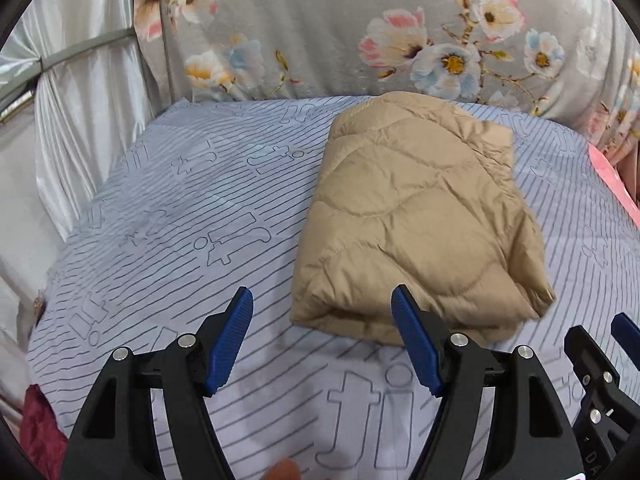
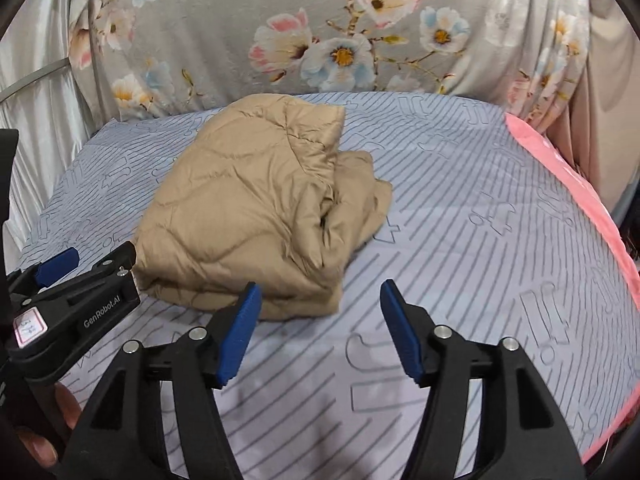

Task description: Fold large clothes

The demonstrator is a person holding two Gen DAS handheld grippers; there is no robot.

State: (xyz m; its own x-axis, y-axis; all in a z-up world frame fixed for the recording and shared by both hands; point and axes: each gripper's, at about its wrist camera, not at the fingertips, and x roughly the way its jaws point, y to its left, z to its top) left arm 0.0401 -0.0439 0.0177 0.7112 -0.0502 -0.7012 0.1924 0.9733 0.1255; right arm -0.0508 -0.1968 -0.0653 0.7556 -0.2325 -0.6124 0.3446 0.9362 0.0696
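A tan quilted jacket (image 1: 416, 220) lies folded into a compact bundle on the striped bed sheet (image 1: 180, 200); it also shows in the right wrist view (image 2: 248, 212). My left gripper (image 1: 322, 300) is open and empty, just in front of the bundle's near edge, a little left of it. My right gripper (image 2: 320, 294) is open and empty, in front of the bundle's near right corner. The left gripper also shows at the left of the right wrist view (image 2: 88, 264), and the right gripper at the lower right of the left wrist view (image 1: 600, 344).
A grey floral fabric (image 1: 360, 28) hangs behind the bed. A shiny white curtain (image 1: 80, 92) is at the left. A pink fabric edge (image 2: 568, 184) runs along the bed's right side. A dark red cloth (image 1: 40, 432) lies at the lower left.
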